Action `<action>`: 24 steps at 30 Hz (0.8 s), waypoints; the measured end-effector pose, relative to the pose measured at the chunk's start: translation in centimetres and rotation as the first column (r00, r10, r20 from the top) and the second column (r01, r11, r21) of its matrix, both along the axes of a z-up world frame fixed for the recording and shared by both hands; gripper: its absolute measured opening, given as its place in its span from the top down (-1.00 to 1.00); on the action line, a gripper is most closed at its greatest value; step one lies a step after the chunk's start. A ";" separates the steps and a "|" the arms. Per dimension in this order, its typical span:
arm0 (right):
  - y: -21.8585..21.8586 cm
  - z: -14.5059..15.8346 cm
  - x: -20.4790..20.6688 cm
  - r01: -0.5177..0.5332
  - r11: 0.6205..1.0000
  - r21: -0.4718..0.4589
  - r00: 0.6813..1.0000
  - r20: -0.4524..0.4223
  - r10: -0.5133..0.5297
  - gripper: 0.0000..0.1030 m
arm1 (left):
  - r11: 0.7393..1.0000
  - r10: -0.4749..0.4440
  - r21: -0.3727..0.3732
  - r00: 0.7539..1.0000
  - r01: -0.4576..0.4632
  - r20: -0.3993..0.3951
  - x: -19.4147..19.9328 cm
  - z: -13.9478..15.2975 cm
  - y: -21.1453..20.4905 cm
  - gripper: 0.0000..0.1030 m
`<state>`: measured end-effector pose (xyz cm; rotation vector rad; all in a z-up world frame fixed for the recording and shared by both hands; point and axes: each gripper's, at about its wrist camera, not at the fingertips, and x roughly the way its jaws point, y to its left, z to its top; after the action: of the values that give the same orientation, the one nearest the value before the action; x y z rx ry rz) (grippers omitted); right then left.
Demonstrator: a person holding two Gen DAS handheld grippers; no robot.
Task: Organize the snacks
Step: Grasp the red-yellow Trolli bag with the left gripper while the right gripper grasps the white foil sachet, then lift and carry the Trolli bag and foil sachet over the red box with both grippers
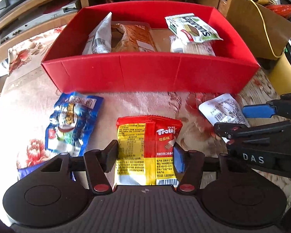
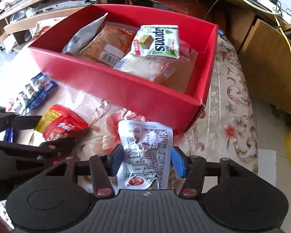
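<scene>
The left gripper [image 1: 145, 156] is seen pointed steeply down over the red and yellow Trolli packet [image 1: 148, 149], which lies flat on the floral tabletop [image 1: 145, 103]. Its fingers [image 1: 111, 155] are set against the two long sides of the packet, about half spread, and the packet is pinched between them.

The right gripper [image 2: 145, 160] is seen clenched on the white foil packet [image 2: 145, 151]; the wrapper is crumpled between the blue pads and its printed back faces up. In the left wrist view, the same white packet [image 1: 222, 107] is found at the right, just in front of the red box's near wall, with the right gripper [image 1: 240, 120] reaching in from the right edge.

The red box [image 1: 149, 75] is placed behind both packets, open on top. Inside it, a white pouch [image 1: 100, 36] is leaned against the left wall, a brown packet [image 1: 133, 36] lies beside it, and a green and white Kaprons packet [image 1: 192, 29] is propped on a pale wrapped item [image 1: 192, 47] at the right. Bare floor of the box is visible between the brown packet and the pale item.

A blue snack bag [image 1: 71, 124] is left on the tabletop, to the left of the Trolli packet and apart from it. A strip of open tabletop is kept between the packets and the box's near wall. The right edge of the tabletop [image 2: 238, 101] is seen just past the box's right corner.
</scene>
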<state>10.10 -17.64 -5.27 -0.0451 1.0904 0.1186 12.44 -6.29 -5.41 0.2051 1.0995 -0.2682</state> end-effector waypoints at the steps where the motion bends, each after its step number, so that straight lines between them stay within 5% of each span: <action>1: 0.1 0.0 -0.3 -0.005 1.000 0.004 1.000 -0.004 0.005 0.03 | 1.000 -0.002 -0.002 1.000 0.002 -0.003 -0.3 0.1 0.0 -0.24; 8: 0.8 0.7 -3.3 -0.028 1.000 -0.002 1.000 -0.002 0.028 0.10 | 1.000 -0.026 -0.002 1.000 0.026 -0.008 -1.6 0.6 -0.2 -0.24; 15: 1.3 0.1 -3.5 -0.036 0.999 -0.027 0.999 -0.027 0.036 0.00 | 1.000 -0.011 -0.009 1.000 0.011 0.004 -2.0 0.3 0.3 -0.45; 24: 2.2 1.0 -4.3 -0.082 0.995 -0.064 0.997 0.003 0.082 0.11 | 1.000 -0.016 0.014 1.000 0.016 0.005 -3.3 0.6 0.1 -0.21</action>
<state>5.77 -15.48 -4.29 -0.1473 1.0864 0.1575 9.12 -6.19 -4.82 0.2267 1.0951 -0.2738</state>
